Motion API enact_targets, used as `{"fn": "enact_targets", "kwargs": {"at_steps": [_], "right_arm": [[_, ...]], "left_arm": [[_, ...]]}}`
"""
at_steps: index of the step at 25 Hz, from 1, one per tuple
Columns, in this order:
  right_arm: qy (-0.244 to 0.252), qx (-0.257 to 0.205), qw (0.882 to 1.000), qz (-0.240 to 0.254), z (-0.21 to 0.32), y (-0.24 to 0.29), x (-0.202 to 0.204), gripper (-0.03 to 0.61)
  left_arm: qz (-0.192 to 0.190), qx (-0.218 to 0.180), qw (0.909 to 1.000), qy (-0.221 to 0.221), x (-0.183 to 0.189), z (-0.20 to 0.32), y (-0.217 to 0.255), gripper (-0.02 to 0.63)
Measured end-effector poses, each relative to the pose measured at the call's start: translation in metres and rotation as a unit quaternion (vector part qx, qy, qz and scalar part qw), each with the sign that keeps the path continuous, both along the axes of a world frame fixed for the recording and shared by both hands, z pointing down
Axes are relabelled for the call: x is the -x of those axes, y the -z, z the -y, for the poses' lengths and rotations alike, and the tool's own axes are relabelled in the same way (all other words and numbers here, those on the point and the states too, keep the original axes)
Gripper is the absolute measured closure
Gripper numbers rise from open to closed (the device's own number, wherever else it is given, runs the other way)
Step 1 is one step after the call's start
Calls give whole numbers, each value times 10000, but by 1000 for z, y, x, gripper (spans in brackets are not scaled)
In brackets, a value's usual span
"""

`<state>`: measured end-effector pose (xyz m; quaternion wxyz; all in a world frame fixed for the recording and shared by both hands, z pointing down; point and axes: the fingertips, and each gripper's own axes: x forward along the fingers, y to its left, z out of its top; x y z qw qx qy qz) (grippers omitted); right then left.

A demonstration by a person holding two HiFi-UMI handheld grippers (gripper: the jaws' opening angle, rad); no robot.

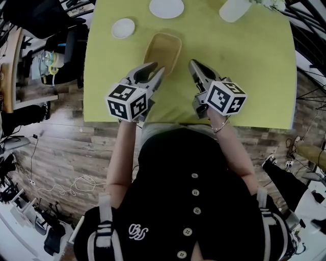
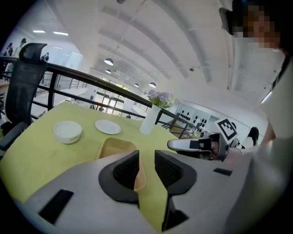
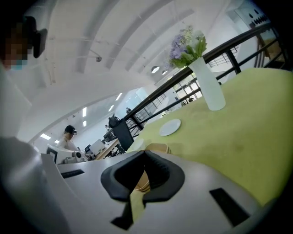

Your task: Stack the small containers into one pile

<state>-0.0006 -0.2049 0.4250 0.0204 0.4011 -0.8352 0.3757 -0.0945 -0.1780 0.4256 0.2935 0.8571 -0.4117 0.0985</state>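
While both grippers hovered above the near part of the yellow-green tabletop (image 1: 254, 76), the tan rectangular paper container (image 1: 163, 48) lay on it just beyond them, near the middle. The left gripper (image 1: 157, 67) was released, its jaws apart and pinching nothing, its tips at the container's near left corner; the near rim showed through the gap. The right gripper (image 1: 194, 64), just right of the container, was clenched tip to tip on nothing. A small white round bowl (image 1: 123, 28) sat far left of the container, a flat white round plate (image 1: 166, 7) beyond it, and a tall white vase (image 1: 233, 10) at the far right.
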Motion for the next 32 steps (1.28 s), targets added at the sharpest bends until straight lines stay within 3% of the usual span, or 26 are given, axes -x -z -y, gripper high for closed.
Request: {"fn": "enact_targets", "kwargs": {"at_steps": [7,11,14,20,32], "right_arm": [[537,-1032,9932,4,-3,42,2,566],[1330,-1388,9812,-196,-9,55,10,566],[1730,-1572,9714,-420,-12,59,11,566],[1570,-1630,9701,-880,-8,47,-6,566],[1260,-1328,9779,-1009,-11,15,-21,566]], "left_arm": [[-5,-362,9988,-340,-25,8,21,549],[20,-650,9969,-440,-41,15,37,603],[-35,-680,9966,-466,-49,16,41,603],[148,-413,9988,-207,-50,16,35,604],[194,-54,9982,-562,-66,2,14,604]]}}
